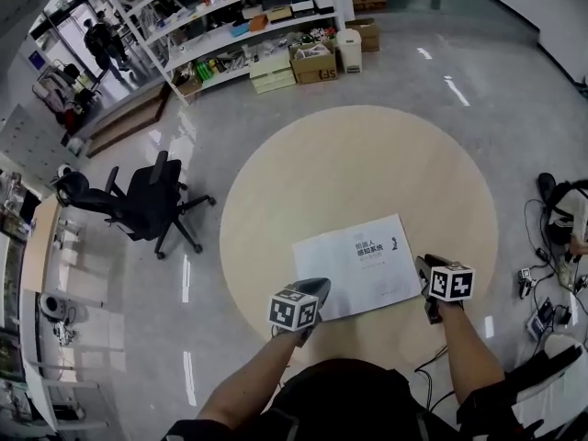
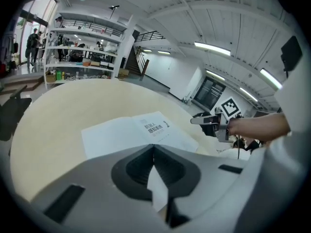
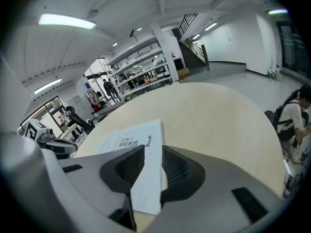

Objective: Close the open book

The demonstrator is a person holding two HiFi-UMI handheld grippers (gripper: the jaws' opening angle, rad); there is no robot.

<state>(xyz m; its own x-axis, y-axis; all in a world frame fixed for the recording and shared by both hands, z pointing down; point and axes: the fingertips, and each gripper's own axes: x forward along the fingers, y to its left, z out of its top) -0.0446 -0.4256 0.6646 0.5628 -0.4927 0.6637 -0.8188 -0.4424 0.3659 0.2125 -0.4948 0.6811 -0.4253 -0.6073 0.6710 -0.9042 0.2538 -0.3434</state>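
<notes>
Far left: a black office chair [image 1: 147, 200] stands on the grey floor, apart from the round table [image 1: 367, 154]. Stocked shelving [image 1: 230, 21] runs along the back of the room.

Left gripper [image 1: 312, 290]: it sits at the near left corner of the book [image 1: 363, 265], with its marker cube [image 1: 294, 309] facing up. In the left gripper view, this gripper's [image 2: 153, 147] jaws are drawn almost together. A thin white strip of page is pinched between them.

Book: it lies open on the near part of the table, between the two grippers, white pages up. The left page is plain and the right page carries a short printed title. In the left gripper view the book [image 2: 131, 132] lies flat just beyond the jaw tips.

Right gripper [image 1: 424, 274]: it sits at the book's right edge, with its marker cube [image 1: 451, 282] facing up. In the right gripper view, this gripper's [image 3: 153, 152] jaws stand partway apart and are closed on the outer edge of the book's [image 3: 131, 140] right-hand leaf. The paper fills the gap between the ribbed pads. Its near end is raised off the table top.

Far right: cables [image 1: 537, 283] and small devices lie on the floor. A seated person [image 1: 565, 214] is partly visible at the edge.
</notes>
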